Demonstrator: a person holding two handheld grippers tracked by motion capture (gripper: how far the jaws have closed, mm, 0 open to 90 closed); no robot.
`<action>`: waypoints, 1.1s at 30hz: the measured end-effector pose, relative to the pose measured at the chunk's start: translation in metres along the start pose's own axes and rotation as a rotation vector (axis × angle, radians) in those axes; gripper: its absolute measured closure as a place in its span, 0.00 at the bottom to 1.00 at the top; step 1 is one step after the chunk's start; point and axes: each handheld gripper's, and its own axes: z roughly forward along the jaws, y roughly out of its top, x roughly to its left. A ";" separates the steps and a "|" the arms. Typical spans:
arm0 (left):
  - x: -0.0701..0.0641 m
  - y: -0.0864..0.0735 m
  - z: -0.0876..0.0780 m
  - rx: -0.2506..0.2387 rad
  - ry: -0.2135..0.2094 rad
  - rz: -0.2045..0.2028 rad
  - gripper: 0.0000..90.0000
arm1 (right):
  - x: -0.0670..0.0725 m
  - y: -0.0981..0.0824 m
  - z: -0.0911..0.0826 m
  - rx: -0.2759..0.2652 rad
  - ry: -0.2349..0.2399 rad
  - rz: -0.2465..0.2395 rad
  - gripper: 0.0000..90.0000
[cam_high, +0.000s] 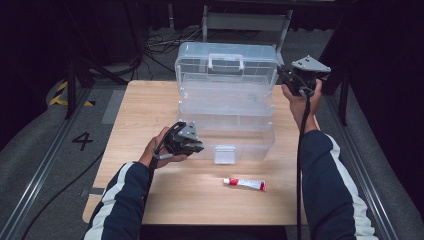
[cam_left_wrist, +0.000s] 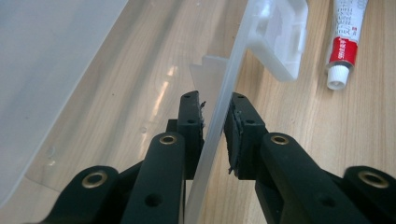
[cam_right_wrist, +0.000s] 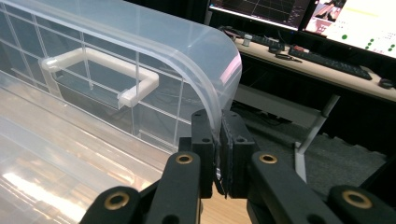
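A clear plastic toolbox stands open on the wooden table, its lid raised at the far side. My left gripper straddles the box's front wall to the left of the white latch. The thin wall runs between the pads, with a narrow gap showing on one side, so this gripper is open. My right gripper is shut on the lid's curved right corner rim, pads pinching the rim. A white handle sits on the lid.
A white and red tube lies on the table in front of the box, right of the latch. Beyond the table's far side are a desk with monitors and keyboards, cables on the floor and a metal frame.
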 end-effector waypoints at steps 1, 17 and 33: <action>-0.001 0.000 0.000 0.006 0.002 0.004 0.87 | 0.000 0.000 0.000 0.000 0.004 0.005 0.95; -0.009 -0.006 -0.010 0.033 -0.023 0.052 0.89 | 0.007 0.003 -0.013 0.023 0.024 0.020 0.95; -0.010 -0.008 -0.010 0.019 -0.013 0.059 0.89 | -0.002 0.012 0.015 0.065 0.015 0.048 0.95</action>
